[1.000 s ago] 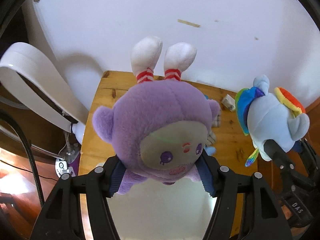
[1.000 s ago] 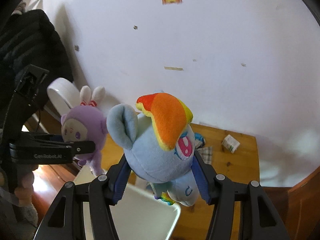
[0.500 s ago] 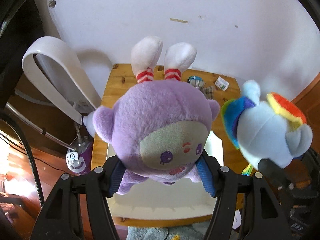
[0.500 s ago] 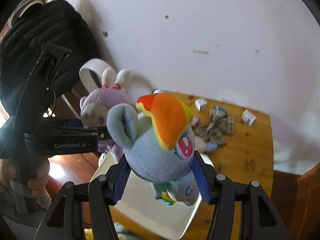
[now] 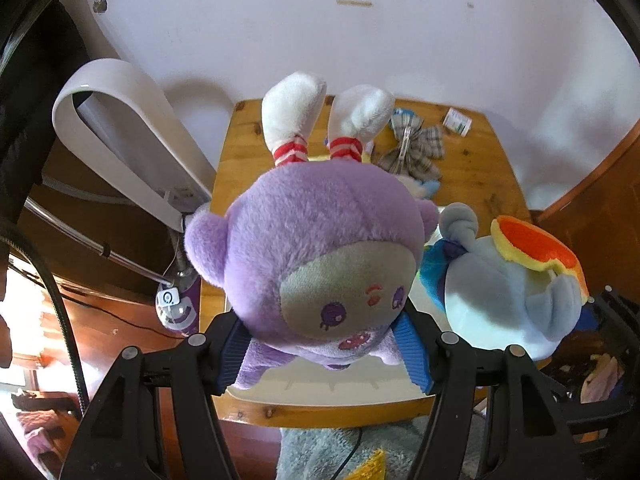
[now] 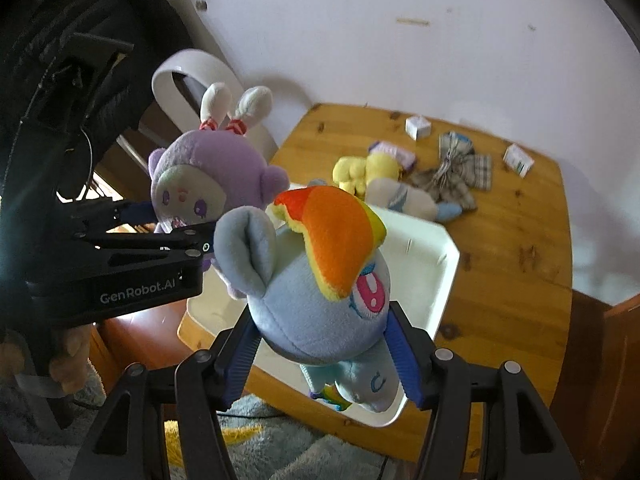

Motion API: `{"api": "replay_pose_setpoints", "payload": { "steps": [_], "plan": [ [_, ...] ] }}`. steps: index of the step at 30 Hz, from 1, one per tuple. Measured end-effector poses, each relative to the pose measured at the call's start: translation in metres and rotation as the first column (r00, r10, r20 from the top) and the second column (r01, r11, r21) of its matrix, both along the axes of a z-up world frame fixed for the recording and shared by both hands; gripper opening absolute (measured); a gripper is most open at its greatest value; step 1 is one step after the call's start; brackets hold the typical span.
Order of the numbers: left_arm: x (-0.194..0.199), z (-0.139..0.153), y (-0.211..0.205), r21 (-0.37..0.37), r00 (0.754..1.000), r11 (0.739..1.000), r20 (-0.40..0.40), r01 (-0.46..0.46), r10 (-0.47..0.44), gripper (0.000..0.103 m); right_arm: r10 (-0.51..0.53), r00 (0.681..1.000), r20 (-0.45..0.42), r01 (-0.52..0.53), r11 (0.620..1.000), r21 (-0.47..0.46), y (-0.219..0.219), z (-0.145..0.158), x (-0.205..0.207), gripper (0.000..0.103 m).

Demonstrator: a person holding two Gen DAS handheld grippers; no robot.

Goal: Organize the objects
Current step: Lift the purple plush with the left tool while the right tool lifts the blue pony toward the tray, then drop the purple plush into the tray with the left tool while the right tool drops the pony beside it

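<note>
Two tools (image 5: pixel 326 354) (image 6: pixel 322 354), each gripping one plush (image 5: pixel 320 256) (image 6: pixel 320 292).

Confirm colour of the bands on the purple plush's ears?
Red and white stripes on the purple plush, at the base of its white ears; clearest in the left wrist view.

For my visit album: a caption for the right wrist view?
Right hand-held gripper clamps a blue pony plush above a white tray.

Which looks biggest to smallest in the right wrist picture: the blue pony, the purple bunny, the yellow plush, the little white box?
1. Blue pony, though it is nearest the camera, so that inflates it.
2. Purple bunny.
3. Yellow plush.
4. Little white box, far back on the table.
</note>
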State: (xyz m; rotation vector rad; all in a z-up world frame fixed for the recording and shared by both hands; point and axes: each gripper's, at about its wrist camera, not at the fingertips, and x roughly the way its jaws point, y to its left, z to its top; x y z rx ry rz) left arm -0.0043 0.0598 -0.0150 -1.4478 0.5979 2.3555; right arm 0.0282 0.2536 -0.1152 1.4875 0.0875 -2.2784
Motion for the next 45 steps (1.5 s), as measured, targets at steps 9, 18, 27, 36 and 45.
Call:
{"api": "replay_pose_setpoints", "payload": {
  "steps": [9, 18, 27, 36, 45],
  "plan": [
    [-0.019, -0.068, -0.039, -0.08, 1.0, 0.997, 0.03, 0.008, -0.006, 0.074, 0.022, 0.995, 0.094, -0.026, 0.999, 0.043, -0.006, -0.021, 0.007, 0.067],
    [-0.032, -0.098, -0.061, -0.087, 0.997, 0.996, 0.077, -0.016, 0.023, 0.087, 0.015, 0.998, 0.053, -0.018, 0.998, 0.055, -0.004, -0.009, 0.014, 0.078],
    [-0.032, -0.09, -0.061, -0.069, 0.998, 0.997, 0.049, -0.02, 0.024, 0.09, -0.005, 0.999, 0.039, 0.003, 0.999, 0.053, 0.001, -0.004, 0.017, 0.078],
    [-0.023, -0.073, -0.053, -0.049, 1.0, 0.999, 0.018, 0.009, -0.009, 0.09, -0.013, 1.0, 0.023, 0.012, 0.999, 0.049, 0.004, 0.0, 0.018, 0.078],
    [-0.02, -0.063, -0.048, -0.034, 0.999, 0.998, -0.012, 0.046, -0.046, 0.09, -0.04, 0.999, 0.004, 0.039, 0.998, 0.042, 0.015, 0.007, 0.018, 0.078]
  ]
}}
